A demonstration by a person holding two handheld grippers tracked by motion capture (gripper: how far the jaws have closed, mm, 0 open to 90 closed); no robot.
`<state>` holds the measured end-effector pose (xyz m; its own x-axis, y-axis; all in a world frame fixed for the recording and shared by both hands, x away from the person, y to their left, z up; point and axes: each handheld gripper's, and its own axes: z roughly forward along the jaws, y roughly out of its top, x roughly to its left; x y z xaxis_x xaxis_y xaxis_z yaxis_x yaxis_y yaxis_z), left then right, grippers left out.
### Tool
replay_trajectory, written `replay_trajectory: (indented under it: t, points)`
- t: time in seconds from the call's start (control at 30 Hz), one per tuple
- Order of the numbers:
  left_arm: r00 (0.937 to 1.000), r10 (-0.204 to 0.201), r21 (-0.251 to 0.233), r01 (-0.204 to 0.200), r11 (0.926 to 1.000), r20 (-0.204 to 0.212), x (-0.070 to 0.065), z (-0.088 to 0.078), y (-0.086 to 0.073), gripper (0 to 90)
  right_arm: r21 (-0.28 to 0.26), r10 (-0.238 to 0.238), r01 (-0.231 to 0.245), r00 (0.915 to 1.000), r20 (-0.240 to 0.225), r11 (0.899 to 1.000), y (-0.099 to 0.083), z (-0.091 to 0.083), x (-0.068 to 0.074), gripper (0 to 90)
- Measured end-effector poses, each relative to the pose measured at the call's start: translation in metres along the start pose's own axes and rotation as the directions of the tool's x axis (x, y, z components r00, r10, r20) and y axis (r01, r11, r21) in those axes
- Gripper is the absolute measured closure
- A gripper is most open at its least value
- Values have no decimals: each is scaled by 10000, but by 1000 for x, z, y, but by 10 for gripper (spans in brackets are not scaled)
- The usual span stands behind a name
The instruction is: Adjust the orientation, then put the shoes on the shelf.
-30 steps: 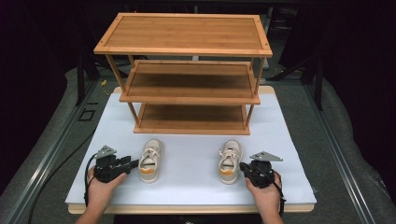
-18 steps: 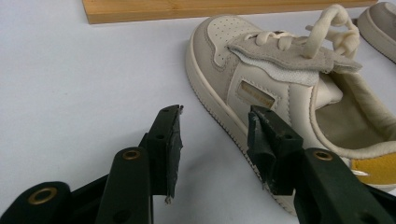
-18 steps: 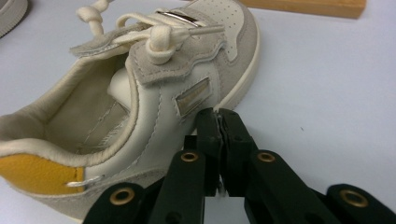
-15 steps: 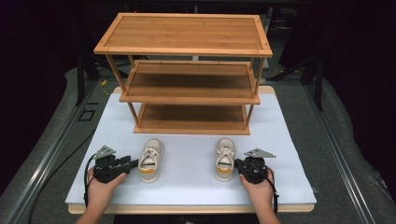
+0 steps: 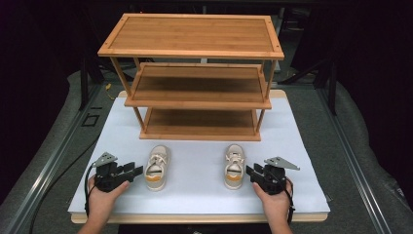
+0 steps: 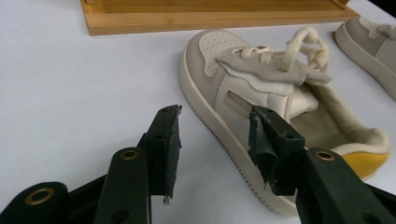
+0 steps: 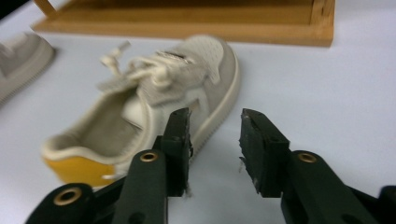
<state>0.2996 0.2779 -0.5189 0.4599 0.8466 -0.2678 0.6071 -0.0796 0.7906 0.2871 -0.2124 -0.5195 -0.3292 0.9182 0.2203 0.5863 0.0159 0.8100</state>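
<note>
Since a second ago the right gripper (image 5: 253,171) and right shoe (image 5: 234,166) have shifted left in the high view's lower half, while the left gripper (image 5: 137,170) stays beside the left shoe (image 5: 157,166) on the white mat (image 5: 195,195), below the wooden rack (image 5: 195,73). Left gripper view: spread, empty jaws at the bottom, one overlapping the shoe's (image 6: 280,107) side at centre right. Right gripper view: jaws parted and empty, shoe (image 7: 149,102) just left of them, blurred.
</note>
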Motion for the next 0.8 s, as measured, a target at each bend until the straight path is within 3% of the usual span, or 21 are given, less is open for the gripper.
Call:
replay_trajectory:
  t: [0.03, 0.1, 0.27, 0.53, 0.67, 0.8]
  points:
    - [9999, 64, -242, -62, 9997, 92, -5, -4, 1, 525, -428, -34, 32, 10000, -48, 9991, 2, -6, 5, 593]
    - [9998, 61, -401, -53, 9992, 198, -9, -6, 2, 522, -728, -85, 78, 9999, -90, 9973, 3, -8, 10, 577]
    - [9988, 152, -262, -140, 9996, 457, -17, -3, 1, 505, -918, -135, 105, 9994, -322, 9957, 4, -7, 18, 538]
    - [9988, -59, 56, 57, 10000, 479, -17, 13, 1, 503, 228, 46, -39, 9995, -321, 9997, 2, 17, 20, 544]
    - [9978, -54, 203, 41, 9998, 667, -17, 20, 3, 613, 244, 251, -240, 9986, -469, 9994, 3, 20, 18, 594]
    - [9990, 64, 306, -78, 9995, 446, -22, 21, 6, 648, 259, 487, -475, 9975, -508, 9985, 3, 20, 17, 621]
